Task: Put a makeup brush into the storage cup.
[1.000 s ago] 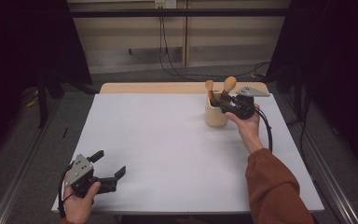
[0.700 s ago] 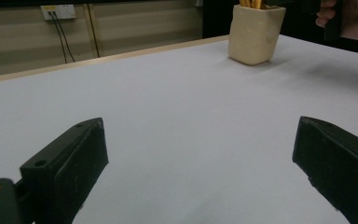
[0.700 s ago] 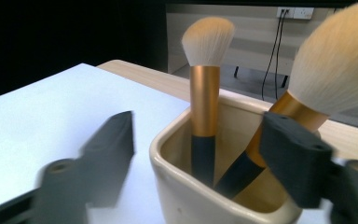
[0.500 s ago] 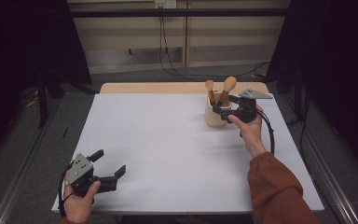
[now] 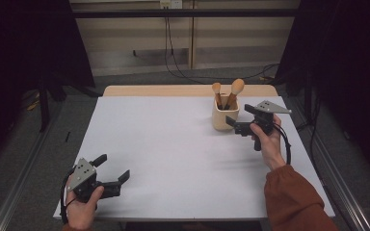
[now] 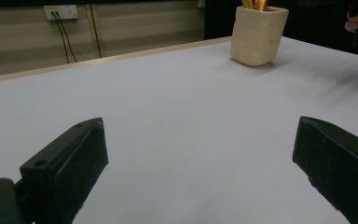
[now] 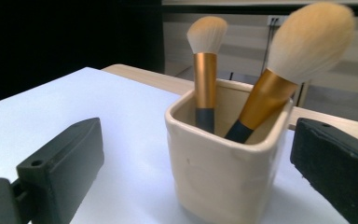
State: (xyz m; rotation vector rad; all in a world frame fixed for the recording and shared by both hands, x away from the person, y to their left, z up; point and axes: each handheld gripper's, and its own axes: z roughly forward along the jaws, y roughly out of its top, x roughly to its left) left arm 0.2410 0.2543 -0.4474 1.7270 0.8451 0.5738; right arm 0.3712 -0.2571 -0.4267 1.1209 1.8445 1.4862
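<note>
A cream square cup (image 5: 224,119) stands at the back right of the white table (image 5: 173,144). Two makeup brushes lean in it, a small one (image 5: 217,89) and a big fluffy one (image 5: 236,88). My right gripper (image 5: 238,115) hovers just right of the cup, jaws toward it. Those jaws have just been opening and press on nothing. In the right gripper view the cup (image 7: 223,163) sits close ahead between the wide jaws, with the small brush (image 7: 206,42) and big brush (image 7: 303,42) upright inside. My left gripper (image 5: 113,167) rests open at the front left corner.
The table's wooden back edge (image 5: 173,90) runs behind the cup. Cables (image 5: 173,57) hang down the wall beyond. From the left gripper (image 6: 198,126) the cup (image 6: 258,35) shows far off across the bare white top.
My right gripper was shut over the cup at the big brush; it has opened and drawn back to the right. The brush stays in the cup. The left gripper kept still.
</note>
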